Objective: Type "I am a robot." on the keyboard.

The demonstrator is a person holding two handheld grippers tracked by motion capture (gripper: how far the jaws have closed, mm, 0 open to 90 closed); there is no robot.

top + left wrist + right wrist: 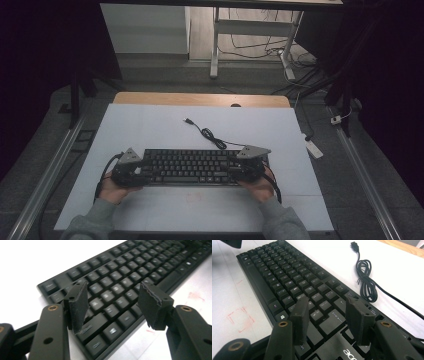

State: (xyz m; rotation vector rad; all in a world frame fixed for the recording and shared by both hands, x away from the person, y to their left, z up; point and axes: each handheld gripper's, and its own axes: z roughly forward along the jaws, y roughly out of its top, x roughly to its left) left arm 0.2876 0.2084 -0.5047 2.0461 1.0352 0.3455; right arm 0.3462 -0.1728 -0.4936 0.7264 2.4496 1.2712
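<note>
Hovering at either end of a black keyboard, two hand-held tools flank it on the white tabletop. Keyboard lies lengthwise across the near half of the tabletop, roughly centred, keys up.

Left tool sits at the keyboard's left end, held from below by the left hand. In the left gripper view, left tool shows its jaws standing well apart over the corner keys; pads grip nothing, keys visible through the gap. Whether the pad tips touch the keycaps, cannot tell.

Right tool sits at the keyboard's right end, right hand behind it. In the right gripper view, right tool also has jaws wide, with the enter key region between them; nothing clamped. Pads hang above the keys.

Surroundings: the keyboard's cable runs off the far right corner onto the tabletop, bunched in a loose coil, plug end lying free farther out. Coil lies just beyond the right tool, apart from it. Faint red marks on the tabletop near the keyboard's front edge. Wooden edge shows past the white sheet. Beyond that, white desk legs and tangled floor cables. A white power strip lies on the floor off the right side.
</note>
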